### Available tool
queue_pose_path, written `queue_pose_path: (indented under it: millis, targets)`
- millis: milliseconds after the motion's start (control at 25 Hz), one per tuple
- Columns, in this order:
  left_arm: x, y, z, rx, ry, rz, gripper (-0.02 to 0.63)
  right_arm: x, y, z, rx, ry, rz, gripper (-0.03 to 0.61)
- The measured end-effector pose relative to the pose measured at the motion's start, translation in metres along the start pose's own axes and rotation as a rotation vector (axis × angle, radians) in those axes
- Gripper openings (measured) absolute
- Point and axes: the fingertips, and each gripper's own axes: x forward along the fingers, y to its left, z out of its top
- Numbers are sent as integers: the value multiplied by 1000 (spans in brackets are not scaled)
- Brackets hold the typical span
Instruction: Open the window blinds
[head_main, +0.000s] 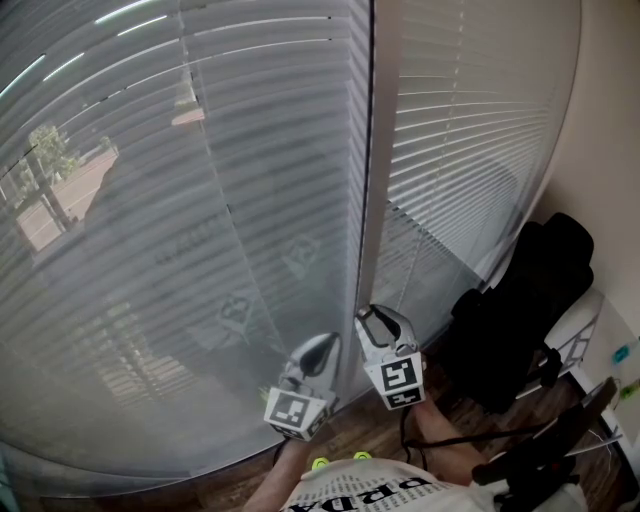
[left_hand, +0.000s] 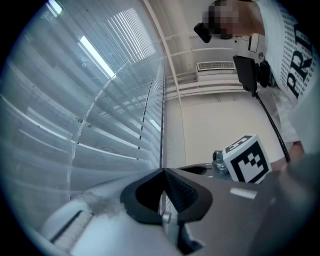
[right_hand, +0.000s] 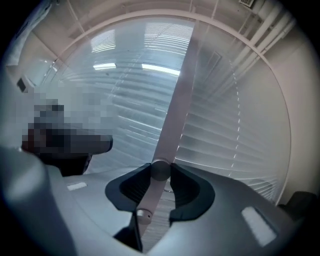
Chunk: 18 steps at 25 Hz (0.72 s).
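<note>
A person stands at a wide window with tongs in each hand, both raised to the blinds (head_main: 200, 200) that hang lowered over the glass. The left-hand blind lets a tree and a patch of sunlit ground show faintly through its slats; the right-hand blind (head_main: 470, 130) reads paler and tighter. Between the two runs a pale upright rod (head_main: 366, 200), dropping from the top of the window to the tongs.

The right tongs (head_main: 372, 318) are clamped on the lower part of that rod: in the right gripper view both dark pads press against its sides, and the rod's short lower end sticks out towards the camera. The tongs point roughly level at the blinds.

The left tongs (head_main: 325, 345) hang just beside them, to the left and slightly nearer, tipped a little upward. In the left gripper view their tips meet in a point right against the slats; whether a thin cord is pinched there cannot be told. The marker cube (left_hand: 247, 159) of the right tongs shows just to the right.

At the near edge is the person's white printed shirt (head_main: 370, 495). A black chair (head_main: 520, 310) stands to the right on the wooden floor (head_main: 380, 430), near the pale side wall (head_main: 610, 150).
</note>
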Motion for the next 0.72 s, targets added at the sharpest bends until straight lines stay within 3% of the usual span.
queue_pose_path:
  millis: [200, 320, 600, 720]
  targets:
    - [0, -1, 4, -27, -4, 15, -6, 0, -3, -2, 148, -26, 3, 132]
    - [-2, 0, -1, -2, 14, 15, -6, -1, -5, -3, 209, -36, 9, 132]
    - [-2, 0, -4, 5, 24, 15, -6, 1, -5, -3, 249, -42, 15, 132]
    - [0, -3, 2, -18, 4, 17, -6, 0, -4, -3, 203, -47, 13, 133]
